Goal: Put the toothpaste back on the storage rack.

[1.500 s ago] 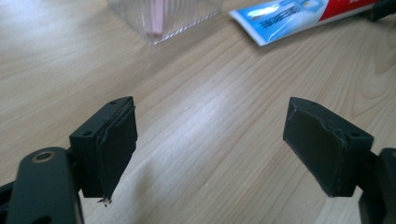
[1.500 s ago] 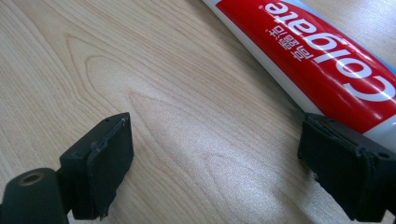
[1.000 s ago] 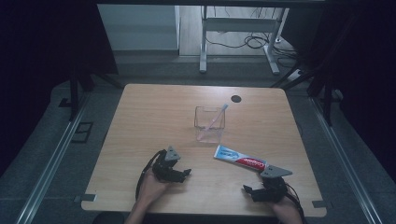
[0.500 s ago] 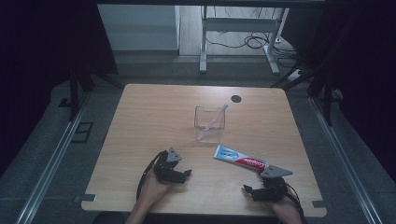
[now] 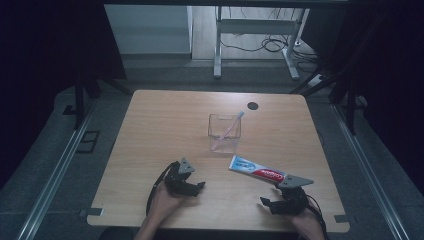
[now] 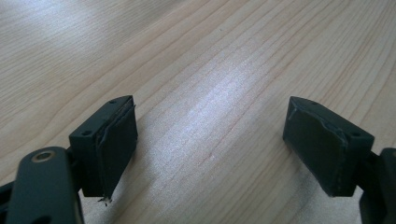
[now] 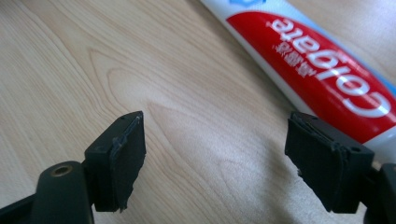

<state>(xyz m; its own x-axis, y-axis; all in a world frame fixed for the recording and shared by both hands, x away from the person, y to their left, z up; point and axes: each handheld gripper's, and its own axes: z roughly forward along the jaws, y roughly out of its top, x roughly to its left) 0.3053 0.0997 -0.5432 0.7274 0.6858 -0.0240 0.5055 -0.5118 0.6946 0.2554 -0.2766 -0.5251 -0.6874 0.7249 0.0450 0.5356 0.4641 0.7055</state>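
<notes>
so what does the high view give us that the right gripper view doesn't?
High view: the clear cup with a toothbrush leaning in it, the left gripper, both hands and the whole table.
Right gripper view: the tube's red label up close, lying just beyond the right-hand jaw, with bare wood between the open jaws, which have just been closing.
Both: the toothpaste tube, the right gripper and the wooden tabletop.

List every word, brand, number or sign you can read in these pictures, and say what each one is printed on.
"Colgate": white letters on the red band of the toothpaste tube, upside down in the right gripper view.
Smaller white print beside the brand on the same tube: too blurred to read.
In the high view the tube's lettering is too small to read.
No other text is legible.
</notes>
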